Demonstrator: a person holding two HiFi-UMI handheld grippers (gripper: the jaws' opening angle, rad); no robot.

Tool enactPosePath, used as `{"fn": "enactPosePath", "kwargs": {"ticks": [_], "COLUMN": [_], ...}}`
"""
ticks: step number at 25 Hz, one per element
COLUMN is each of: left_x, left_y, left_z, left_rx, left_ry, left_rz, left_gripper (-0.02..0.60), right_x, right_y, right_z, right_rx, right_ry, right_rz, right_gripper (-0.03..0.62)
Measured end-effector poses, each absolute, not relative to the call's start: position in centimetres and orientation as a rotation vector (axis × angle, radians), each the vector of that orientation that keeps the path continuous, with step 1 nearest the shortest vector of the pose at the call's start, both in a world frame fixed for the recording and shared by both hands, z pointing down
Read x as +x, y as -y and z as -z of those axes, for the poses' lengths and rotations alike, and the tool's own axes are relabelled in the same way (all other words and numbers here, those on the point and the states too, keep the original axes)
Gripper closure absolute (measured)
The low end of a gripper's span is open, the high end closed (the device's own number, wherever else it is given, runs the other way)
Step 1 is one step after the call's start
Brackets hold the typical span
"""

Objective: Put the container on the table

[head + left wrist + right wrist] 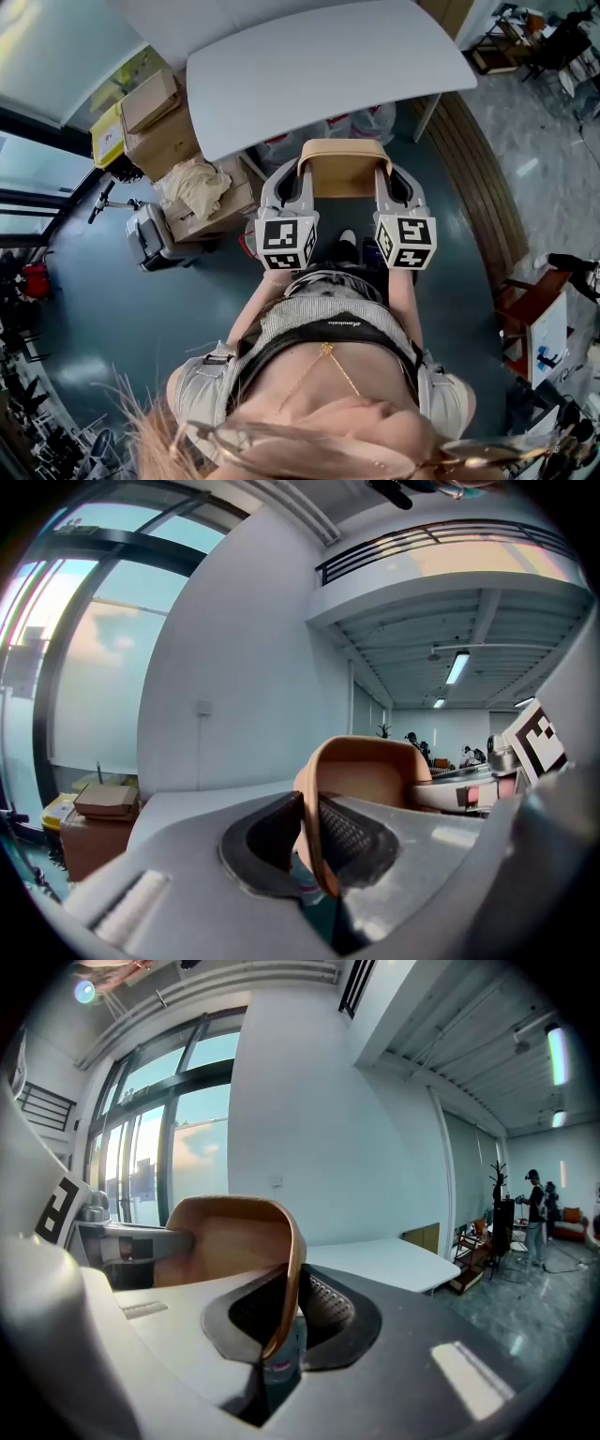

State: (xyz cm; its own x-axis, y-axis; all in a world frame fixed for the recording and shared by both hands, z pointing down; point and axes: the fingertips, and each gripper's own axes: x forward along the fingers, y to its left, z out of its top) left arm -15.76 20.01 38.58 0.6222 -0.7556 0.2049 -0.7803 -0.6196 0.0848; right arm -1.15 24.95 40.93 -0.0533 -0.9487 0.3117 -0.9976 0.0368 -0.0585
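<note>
1. Tan plastic container (344, 169) hangs at the centre of the head view, its open top facing the camera, carried between the two tongs.
2. Left tongs (298, 187) are clamped on the container's left wall. In the left gripper view that thin wall (366, 775) is pinched between the dark ribbed pads (349, 834), one inside and one outside.
3. Right tongs (384, 187) grip the opposite wall the same way. The right gripper view shows the rim (225, 1237) squeezed between its pads (323, 1307).
4. The container is not on the white surface (328, 66), which fills the upper middle of the head view. It is held just below that surface's near edge in the frame, over the dark floor (141, 319).
5. Both marker cubes (286, 242) (405, 242) show in the middle of the frame, just below the container.
6. Cardboard boxes (159, 122) are stacked at the upper left, beside the surface.
</note>
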Motion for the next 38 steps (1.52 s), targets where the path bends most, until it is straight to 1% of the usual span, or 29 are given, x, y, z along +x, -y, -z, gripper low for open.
{"fn": "enactPosePath", "kwargs": {"ticks": [6,18,29,38], "left_x": [-13.6,-7.0,-9.2,-8.8], "left_y": [-17.7,-15.3,-12.9,-6.6], "left_z": [-38.4,-38.5,-39.5,-39.9], "left_rx": [2.660,2.643,2.555,2.612], "left_ry": [1.316,1.348,1.454,1.353], "left_rz": [-0.223,-0.206,-0.197,-0.188], "left_gripper": [0.554,0.554,0.554,0.554], "right_x": [1.2,7.9,6.0,6.2], "right_y": [-22.2,-19.3,-15.6,-10.4], "right_z": [-40.7,-40.8,-41.6,-41.8], "right_rx": [1.988,1.967,1.862,1.944], "right_ry": [2.152,2.177,2.246,2.173], "right_rz": [-0.382,-0.380,-0.383,-0.376], "right_gripper": [0.540,0.543,0.546,0.546]}}
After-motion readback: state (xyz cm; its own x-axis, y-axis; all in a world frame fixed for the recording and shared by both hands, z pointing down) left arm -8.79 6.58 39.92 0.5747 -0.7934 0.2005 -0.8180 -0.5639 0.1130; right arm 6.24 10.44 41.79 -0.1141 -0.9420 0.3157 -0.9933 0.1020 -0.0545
